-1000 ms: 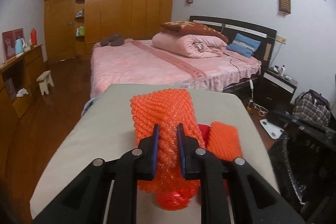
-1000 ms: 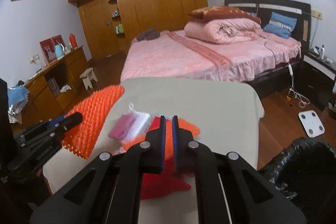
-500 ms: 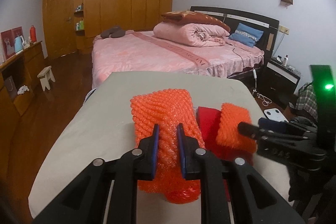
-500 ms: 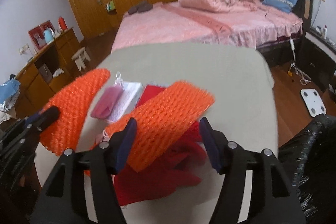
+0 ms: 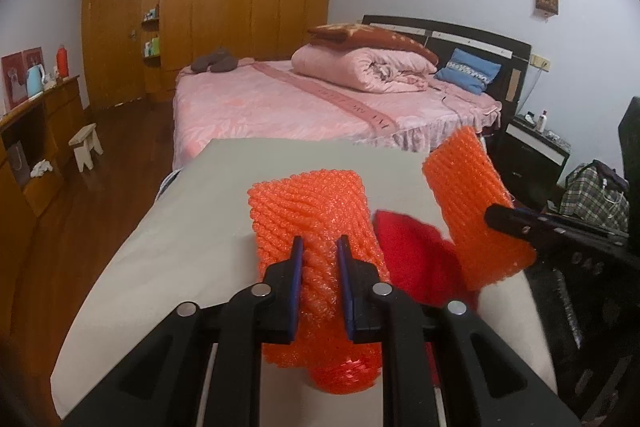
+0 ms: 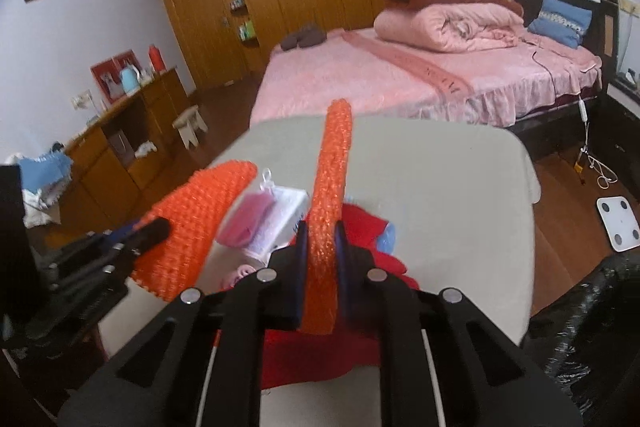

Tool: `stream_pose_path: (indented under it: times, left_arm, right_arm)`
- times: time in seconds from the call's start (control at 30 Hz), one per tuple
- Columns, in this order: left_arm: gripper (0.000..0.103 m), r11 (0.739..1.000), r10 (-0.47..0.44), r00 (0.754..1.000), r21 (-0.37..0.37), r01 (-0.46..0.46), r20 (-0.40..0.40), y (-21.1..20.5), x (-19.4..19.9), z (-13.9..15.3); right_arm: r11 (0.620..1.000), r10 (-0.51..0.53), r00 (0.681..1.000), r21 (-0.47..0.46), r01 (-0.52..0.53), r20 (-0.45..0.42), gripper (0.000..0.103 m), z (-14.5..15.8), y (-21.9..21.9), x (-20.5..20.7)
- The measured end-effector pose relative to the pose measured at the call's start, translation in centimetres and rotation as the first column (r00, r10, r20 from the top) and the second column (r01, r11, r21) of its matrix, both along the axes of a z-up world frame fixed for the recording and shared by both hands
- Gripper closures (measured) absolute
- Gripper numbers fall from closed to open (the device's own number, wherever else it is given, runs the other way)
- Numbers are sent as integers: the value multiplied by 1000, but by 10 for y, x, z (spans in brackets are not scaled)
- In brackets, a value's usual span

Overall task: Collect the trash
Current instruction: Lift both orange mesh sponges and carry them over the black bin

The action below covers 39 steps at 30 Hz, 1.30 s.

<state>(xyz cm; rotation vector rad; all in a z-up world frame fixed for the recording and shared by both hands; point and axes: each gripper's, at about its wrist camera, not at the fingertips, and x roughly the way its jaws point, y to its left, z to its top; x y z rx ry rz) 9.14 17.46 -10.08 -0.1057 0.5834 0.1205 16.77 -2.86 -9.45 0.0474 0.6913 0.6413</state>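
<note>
On the grey bench (image 5: 192,227), the left gripper (image 5: 319,277) jaws clamp an orange foam net (image 5: 308,211). Red cloth (image 5: 416,251) lies beside. The right gripper (image 6: 319,261) jaws pinch another orange net (image 6: 332,195), lifted; black trash bag (image 6: 592,327) right.

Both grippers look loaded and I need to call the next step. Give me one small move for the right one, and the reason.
Probably swing the right gripper toward the black trash bag at its lower right and let go there. Its jaws are clamped on an orange foam net sleeve lifted off the grey table, and the left gripper holds another orange foam net.
</note>
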Motion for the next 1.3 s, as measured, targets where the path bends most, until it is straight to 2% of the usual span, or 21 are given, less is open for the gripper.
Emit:
stream_pose_path:
  times: [0.37,0.67,0.87,1.3]
  left_arm:
    - [86,996,-86,995,-6,86,54,-42,0,27]
    - [86,976,-212,973,-23,215,89,-101,11,40]
    - [86,947,-317,942,-25,322,107,-149,17,44]
    - [86,855,-511,854,-45,517,98,-254,31,37]
  right_arm:
    - [997,-63,995,44,60,83,93,48,-51,-26]
    - [981,-195,976,36,192,101,93,52,-115,-41]
    - [948,-317,944,13,317,95,93,42,-169,-54]
    - [861,-502,861,-41,506,83,93,14,-261,-80]
